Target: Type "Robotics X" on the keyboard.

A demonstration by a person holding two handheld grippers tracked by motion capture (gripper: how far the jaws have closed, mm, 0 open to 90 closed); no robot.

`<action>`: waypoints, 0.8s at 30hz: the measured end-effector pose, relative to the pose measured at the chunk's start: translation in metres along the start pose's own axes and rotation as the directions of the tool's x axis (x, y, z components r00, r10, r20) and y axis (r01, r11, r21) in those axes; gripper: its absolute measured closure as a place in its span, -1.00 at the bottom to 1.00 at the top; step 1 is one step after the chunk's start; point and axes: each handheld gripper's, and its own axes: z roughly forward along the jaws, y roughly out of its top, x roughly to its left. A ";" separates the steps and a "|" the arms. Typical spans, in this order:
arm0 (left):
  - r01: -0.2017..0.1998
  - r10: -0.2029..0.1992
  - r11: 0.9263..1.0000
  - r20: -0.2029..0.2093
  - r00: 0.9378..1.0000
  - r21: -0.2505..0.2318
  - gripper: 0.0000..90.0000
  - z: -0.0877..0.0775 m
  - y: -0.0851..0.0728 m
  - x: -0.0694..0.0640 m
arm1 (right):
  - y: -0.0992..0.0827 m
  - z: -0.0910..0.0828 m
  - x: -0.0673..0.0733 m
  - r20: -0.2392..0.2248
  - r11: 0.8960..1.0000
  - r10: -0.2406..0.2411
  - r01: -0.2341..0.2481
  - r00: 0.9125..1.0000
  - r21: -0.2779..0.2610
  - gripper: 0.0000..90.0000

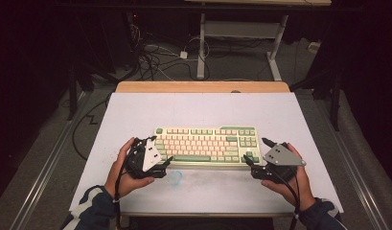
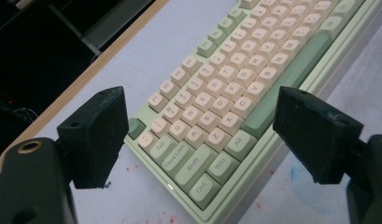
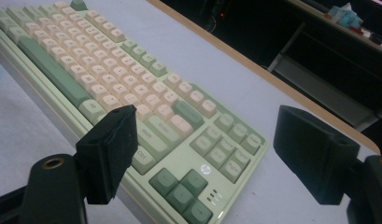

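We held left gripper (image 1: 161, 152) at keyboard's (image 1: 208, 143) nine o'clock end, jaws spread wide, gripping nothing. Right gripper (image 1: 257, 152) sat at three o'clock end, likewise released. Keyboard lay mid-table (image 1: 136, 110), between both, untouched.

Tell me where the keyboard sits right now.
In the high view the keyboard lies flat mid-table on the white mat, between the left hand-held gripper and right hand-held gripper.
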 end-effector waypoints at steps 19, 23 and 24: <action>0.032 -0.032 0.999 -0.056 0.998 0.005 -0.66 -0.028 -0.024 0.028 | -0.040 -0.022 -0.016 0.059 0.998 0.048 -0.049 0.997 0.029 -0.50; 0.040 -0.039 0.999 -0.083 0.996 0.015 -0.66 -0.032 -0.032 0.034 | -0.053 -0.025 -0.020 0.070 0.996 0.076 -0.079 0.995 0.038 -0.50; 0.047 -0.046 0.999 -0.087 0.995 0.017 -0.66 -0.033 -0.034 0.036 | -0.056 -0.025 -0.021 0.076 0.996 0.074 -0.077 0.994 0.044 -0.50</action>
